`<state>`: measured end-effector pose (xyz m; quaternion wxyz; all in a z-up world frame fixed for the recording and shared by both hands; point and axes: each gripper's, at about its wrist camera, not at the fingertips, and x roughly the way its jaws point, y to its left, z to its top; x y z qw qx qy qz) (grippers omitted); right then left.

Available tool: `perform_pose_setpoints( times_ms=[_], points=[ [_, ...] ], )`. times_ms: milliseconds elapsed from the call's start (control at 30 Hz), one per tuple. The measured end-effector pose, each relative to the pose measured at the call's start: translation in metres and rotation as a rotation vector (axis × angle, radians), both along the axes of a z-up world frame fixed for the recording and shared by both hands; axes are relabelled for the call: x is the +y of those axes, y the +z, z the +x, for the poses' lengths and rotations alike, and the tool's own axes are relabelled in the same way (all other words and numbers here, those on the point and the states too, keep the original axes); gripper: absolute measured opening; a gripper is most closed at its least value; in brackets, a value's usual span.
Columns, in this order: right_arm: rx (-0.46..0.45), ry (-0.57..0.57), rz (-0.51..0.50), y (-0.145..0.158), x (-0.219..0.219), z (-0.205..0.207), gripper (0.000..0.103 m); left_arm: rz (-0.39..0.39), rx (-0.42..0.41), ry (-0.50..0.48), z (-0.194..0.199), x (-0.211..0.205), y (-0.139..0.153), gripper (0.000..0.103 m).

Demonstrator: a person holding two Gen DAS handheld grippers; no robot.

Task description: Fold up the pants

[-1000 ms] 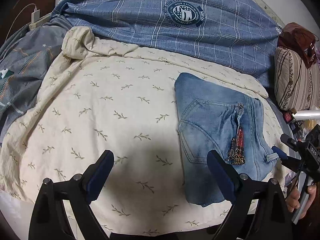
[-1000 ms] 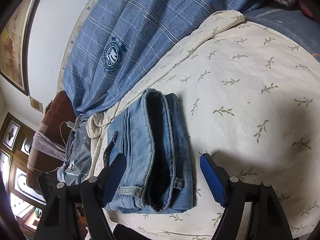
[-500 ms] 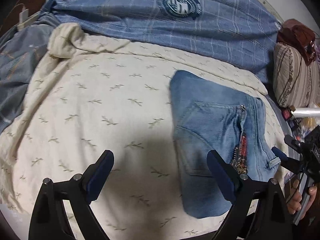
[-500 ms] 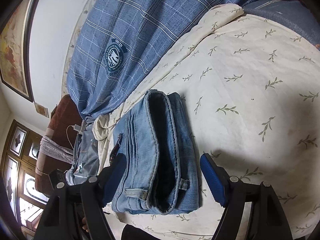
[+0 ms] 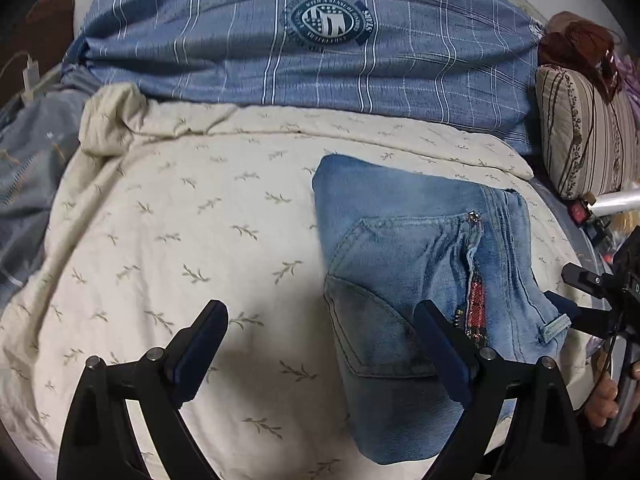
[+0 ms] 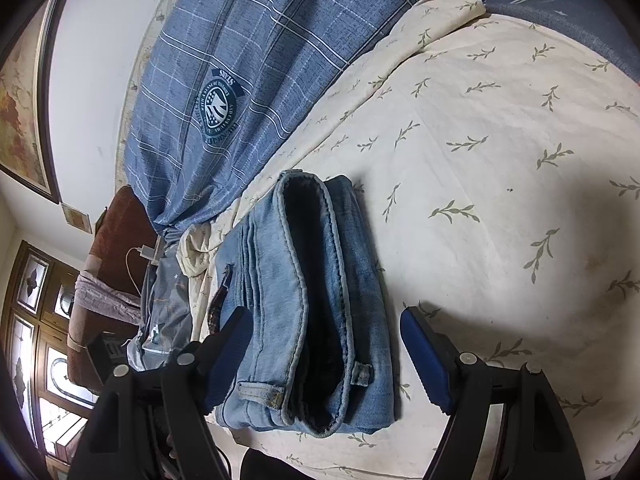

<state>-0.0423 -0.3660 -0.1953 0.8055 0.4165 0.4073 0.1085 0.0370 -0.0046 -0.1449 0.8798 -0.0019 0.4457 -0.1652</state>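
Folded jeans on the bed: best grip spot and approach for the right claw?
Grip the stacked waistband end of the jeans, which faces the right claw. Come in low from that near side; the layers bunch there into a thick edge that open jaws can likely straddle.

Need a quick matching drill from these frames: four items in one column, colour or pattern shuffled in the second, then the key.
Items:
1. folded jeans
2. bedsheet
3. quilt with round crest
4. pillow at the bed's edge

Looks:
A. beige with brown stripes
B. faded light blue denim
C. blue with white check lines
D. cream with small leaf sprigs

Pairs: 1-B, 2-D, 3-C, 4-A
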Motion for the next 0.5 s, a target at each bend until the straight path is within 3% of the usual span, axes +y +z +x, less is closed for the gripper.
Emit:
perform_pose_setpoints(
  times_ms=[500],
  points=[
    [0.004, 0.010, -0.012, 0.000, 0.003, 0.003, 0.079, 0.062, -0.054, -0.022, -0.007, -0.014, 0.013, 0.094]
  ],
)
